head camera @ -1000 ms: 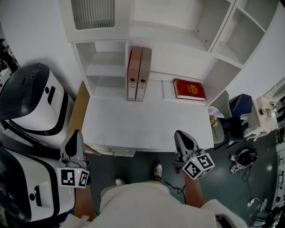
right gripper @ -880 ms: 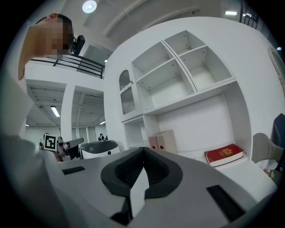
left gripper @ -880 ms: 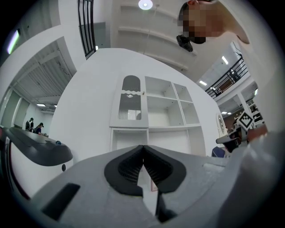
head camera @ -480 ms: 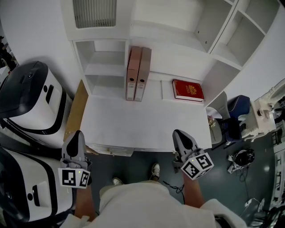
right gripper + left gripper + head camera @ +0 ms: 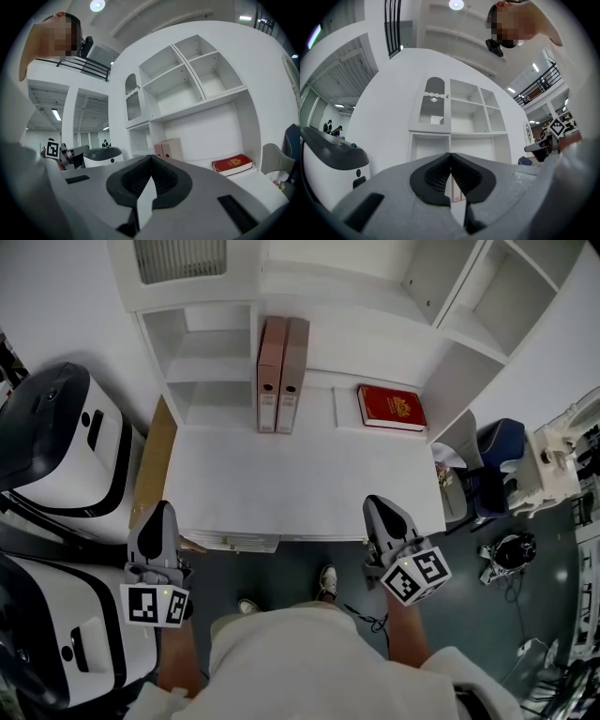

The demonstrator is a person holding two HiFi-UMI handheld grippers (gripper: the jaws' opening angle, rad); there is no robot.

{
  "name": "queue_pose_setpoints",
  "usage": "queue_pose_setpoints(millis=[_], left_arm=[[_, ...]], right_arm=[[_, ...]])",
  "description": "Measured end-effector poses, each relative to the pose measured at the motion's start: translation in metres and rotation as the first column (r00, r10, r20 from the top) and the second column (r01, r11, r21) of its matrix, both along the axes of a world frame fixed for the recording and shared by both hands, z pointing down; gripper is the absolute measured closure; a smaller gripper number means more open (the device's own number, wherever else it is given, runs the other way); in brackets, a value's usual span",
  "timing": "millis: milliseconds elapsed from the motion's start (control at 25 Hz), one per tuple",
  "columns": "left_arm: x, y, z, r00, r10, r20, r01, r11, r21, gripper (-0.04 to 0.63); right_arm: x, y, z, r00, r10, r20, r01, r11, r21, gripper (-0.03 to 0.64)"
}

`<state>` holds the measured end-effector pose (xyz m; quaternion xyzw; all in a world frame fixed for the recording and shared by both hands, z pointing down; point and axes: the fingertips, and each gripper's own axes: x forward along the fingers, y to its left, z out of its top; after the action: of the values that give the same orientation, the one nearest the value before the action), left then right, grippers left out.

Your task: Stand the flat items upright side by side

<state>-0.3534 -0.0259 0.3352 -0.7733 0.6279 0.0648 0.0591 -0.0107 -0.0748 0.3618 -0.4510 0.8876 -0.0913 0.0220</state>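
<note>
At my far left, two white-and-black machines (image 5: 56, 446) are cut off by the frame edge, so I only get their rounded housings. The left gripper (image 5: 160, 510) sits just off the front left corner of the desk (image 5: 300, 521). Its claw is closed, the ribbed pads meeting tip to tip with nothing between them (image 5: 450, 155). Its own grey body blocks most of the desk in the left gripper view. Of the binders (image 5: 454, 193), I see only a pink sliver through the gap under the pads.

From the head view, the two binders (image 5: 278, 376) stand upright and touching at the back of the desk, against a shelf divider. Each has a spine label low down, too small for me to read. Well apart to their right, the red book (image 5: 391, 407) lies flat on the back ledge. It has a gold emblem on the cover, and any lettering is too fine to make out (image 5: 233, 164).

The right gripper (image 5: 376, 505) hangs at the desk's front right edge, claw also closed and empty (image 5: 150, 157). Its marker cube (image 5: 416, 577) shows black-and-white squares. Farther right, a blue chair (image 5: 497, 451) is partly hidden behind the shelf side.
</note>
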Motion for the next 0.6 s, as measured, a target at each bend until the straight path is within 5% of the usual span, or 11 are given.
queue_pose_setpoints(millis=[600], left_arm=[[0.02,-0.014,-0.001,0.999,0.037,-0.009,-0.037,0.999,0.012,0.579]], right_arm=[[0.004,-0.008,-0.01,0.998,0.017,-0.067,-0.014,0.999,0.05,0.614]])
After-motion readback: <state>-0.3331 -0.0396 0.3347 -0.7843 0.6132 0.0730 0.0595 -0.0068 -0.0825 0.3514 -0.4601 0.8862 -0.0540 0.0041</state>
